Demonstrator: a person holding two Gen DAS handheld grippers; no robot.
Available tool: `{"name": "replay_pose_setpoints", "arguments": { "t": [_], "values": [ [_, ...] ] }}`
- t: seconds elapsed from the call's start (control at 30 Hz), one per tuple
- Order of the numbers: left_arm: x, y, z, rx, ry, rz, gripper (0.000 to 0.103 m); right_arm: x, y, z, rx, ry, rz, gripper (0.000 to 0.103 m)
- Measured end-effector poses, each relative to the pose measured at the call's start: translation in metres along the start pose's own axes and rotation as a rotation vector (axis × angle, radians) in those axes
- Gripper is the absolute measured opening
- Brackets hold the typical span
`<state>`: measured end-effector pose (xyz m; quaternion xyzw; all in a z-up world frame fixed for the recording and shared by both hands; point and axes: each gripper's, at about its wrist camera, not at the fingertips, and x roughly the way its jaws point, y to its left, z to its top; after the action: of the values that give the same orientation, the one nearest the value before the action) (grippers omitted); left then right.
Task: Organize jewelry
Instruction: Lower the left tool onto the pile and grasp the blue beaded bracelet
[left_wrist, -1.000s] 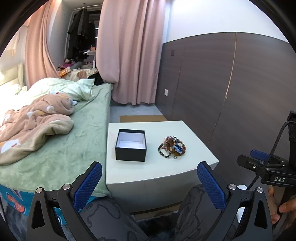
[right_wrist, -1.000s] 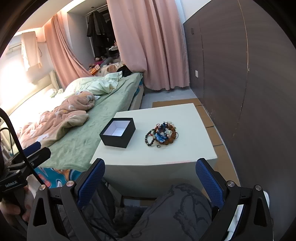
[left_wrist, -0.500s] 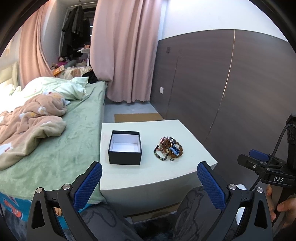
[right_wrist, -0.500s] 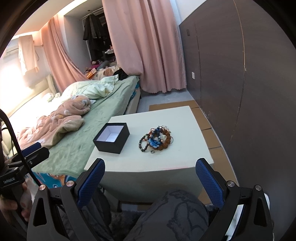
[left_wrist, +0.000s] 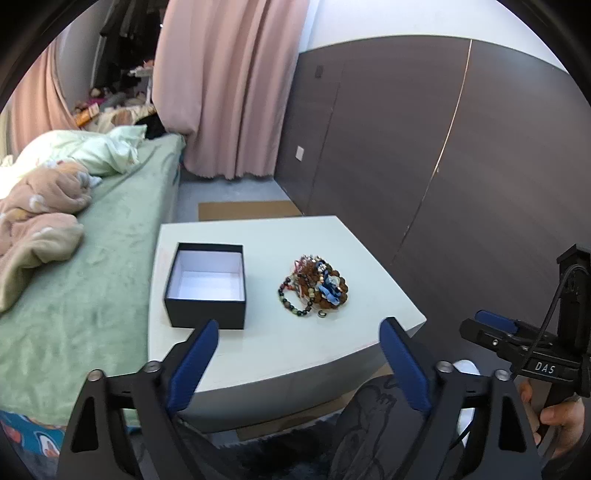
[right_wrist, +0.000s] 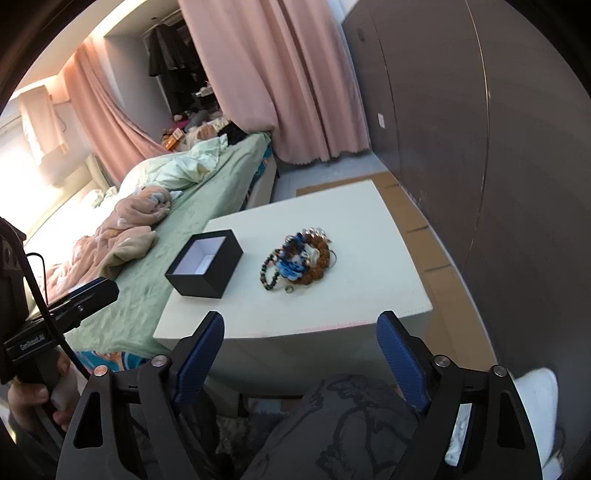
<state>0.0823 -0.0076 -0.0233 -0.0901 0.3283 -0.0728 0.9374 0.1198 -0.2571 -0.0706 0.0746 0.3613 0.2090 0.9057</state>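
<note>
white table (left_wrist: 332, 343) | black box (left_wrist: 207, 291) beside jewelry pile (left_wrist: 314, 286) | both hand-held grippers (left_wrist: 299, 362) (right_wrist: 301, 354) spread, holding nothing

Your left gripper (left_wrist: 298, 360) has a black angular frame, blue finger pads (left_wrist: 192, 366) and silver screws at the pivots. Your right gripper (right_wrist: 300, 362) matches it. At the frame's right edge, white "DAS" lettering, a black cable and bare-skinned fingers show
</note>
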Motion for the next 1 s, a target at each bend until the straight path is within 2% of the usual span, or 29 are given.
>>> {"name": "replay_pose_setpoints", "arguments": {
  "t": [0.13,0.43,0.6,0.77,0.83,1.0],
  "values": [
    [0.024,0.001,0.005,-0.019,0.049,-0.038,0.074,0.013,-0.015,0.001,0.046,0.023,0.021,0.078],
    [0.075,-0.016,0.024,0.008,0.138,-0.101,0.072,0.037,-0.043,0.010,0.141,0.058,0.048,0.075],
    [0.097,-0.023,0.036,0.031,0.159,-0.068,0.071,0.044,-0.052,0.021,0.197,0.066,0.060,0.075],
    [0.121,-0.026,0.044,0.030,0.183,-0.072,0.071,0.053,-0.058,0.030,0.247,0.081,0.071,0.074],
    [0.131,-0.027,0.046,0.034,0.197,-0.081,0.065,0.059,-0.062,0.034,0.276,0.090,0.079,0.068],
    [0.160,-0.029,0.044,0.026,0.246,-0.090,0.057,0.072,-0.072,0.039,0.368,0.107,0.110,0.064]
  ]
}}
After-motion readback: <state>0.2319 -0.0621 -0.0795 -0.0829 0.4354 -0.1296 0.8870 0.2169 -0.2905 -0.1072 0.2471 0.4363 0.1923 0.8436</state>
